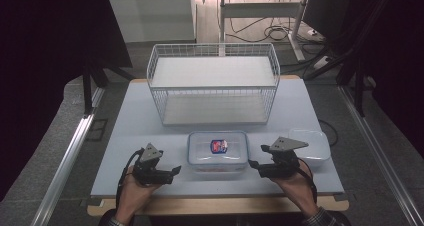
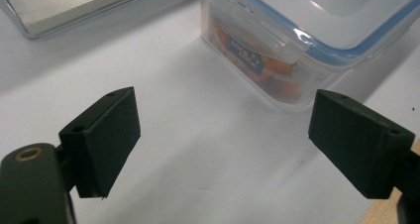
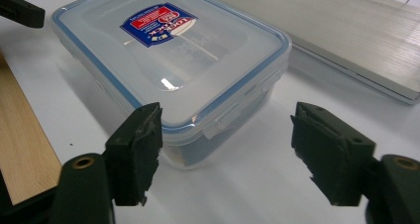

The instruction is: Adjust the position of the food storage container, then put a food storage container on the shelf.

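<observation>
Working from the bench (image 1: 150,111) inward, the lidded box (image 1: 217,148) sits near the front edge, before the wire basket (image 1: 214,81), flanked by both grippers. To lift it, bring the left gripper (image 1: 175,170) and right gripper (image 1: 252,164) in level against opposite short ends, below the lid rim. Both jaws stand wide and empty.

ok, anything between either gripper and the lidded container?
Nothing visible. The left gripper and right gripper flank the lidded container, jaws open, with bare table between each gripper and its end wall.
</observation>
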### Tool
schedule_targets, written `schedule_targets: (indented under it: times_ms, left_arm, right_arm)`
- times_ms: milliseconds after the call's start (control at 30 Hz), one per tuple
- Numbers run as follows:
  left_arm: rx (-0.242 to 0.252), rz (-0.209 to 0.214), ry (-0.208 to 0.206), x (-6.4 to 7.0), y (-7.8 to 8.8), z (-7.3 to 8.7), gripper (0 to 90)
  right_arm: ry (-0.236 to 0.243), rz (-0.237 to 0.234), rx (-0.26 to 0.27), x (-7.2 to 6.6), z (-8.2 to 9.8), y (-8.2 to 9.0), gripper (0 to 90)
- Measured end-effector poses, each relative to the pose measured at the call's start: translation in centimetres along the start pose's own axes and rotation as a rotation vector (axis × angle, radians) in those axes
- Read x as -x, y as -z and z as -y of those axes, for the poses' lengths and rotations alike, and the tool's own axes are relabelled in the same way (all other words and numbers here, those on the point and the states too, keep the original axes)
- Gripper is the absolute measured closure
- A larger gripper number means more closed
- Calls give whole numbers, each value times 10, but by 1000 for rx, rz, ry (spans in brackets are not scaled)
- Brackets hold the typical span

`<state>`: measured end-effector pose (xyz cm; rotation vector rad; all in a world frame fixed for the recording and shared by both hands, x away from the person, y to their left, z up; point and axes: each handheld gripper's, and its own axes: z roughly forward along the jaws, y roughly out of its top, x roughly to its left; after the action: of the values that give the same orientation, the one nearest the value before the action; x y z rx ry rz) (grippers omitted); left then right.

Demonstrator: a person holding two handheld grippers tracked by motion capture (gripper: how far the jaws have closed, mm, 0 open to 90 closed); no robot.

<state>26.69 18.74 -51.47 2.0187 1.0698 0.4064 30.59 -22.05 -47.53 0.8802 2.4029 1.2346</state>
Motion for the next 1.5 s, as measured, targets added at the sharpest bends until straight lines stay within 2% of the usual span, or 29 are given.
schedule_targets:
  times_ms: [233,267,400,500,533,600,733,767,900,933,1067,1100,1133,1167,1200,1267,1367,1500]
  left_arm:
    - [6,0,9,-2,0,-2,91]
    - [6,6,2,-1,-1,-3,75]
    - [6,11,-18,0,-4,-4,48]
    - [40,27,-38,1,-3,-6,43]
    - [49,48,-58,3,-3,-8,42]
    - [55,54,-69,4,-4,-9,33]
    - [82,103,-76,3,-7,-13,2]
    - [82,103,-76,3,-7,-13,0]
    - [65,98,-73,2,-7,-25,11]
    - [59,100,-70,1,-7,-29,12]
    - [38,100,-63,2,-11,-40,0]
    - [40,127,-23,0,-14,-44,0]
    - [40,127,-23,0,-14,-44,0]
    - [37,164,-10,-1,-17,-45,0]
    - [16,166,-2,-2,-22,-48,12]
    - [3,170,-1,-2,-24,-49,15]
    - [-26,207,8,-5,-36,-56,40]
    - [-49,221,7,-5,-44,-60,66]
  right_arm:
    - [-7,-7,6,3,1,-4,214]
    - [-2,-16,10,3,1,-6,173]
    - [2,-24,28,3,1,-7,132]
    - [-15,-31,39,4,-1,-7,89]
    - [-28,-41,30,6,-2,-8,65]
    - [-36,-55,18,8,-3,-9,58]
    - [-39,-75,8,8,-8,-10,48]
    - [-36,-73,7,8,-9,-11,43]
    - [-35,-70,12,8,-12,-15,35]
    - [-29,-54,-4,8,-14,-17,28]
    - [-32,-64,-33,7,-17,-21,20]
    - [-40,-79,-55,7,-20,-23,17]
    - [-40,-79,-55,7,-20,-23,17]
    - [-36,-85,-61,7,-23,-24,35]
    - [-35,-81,-72,8,-25,-25,40]
    - [-41,-88,-84,9,-27,-26,51]
    - [-83,-122,-135,14,-30,-34,89]
    - [-105,-145,-158,17,-30,-43,93]
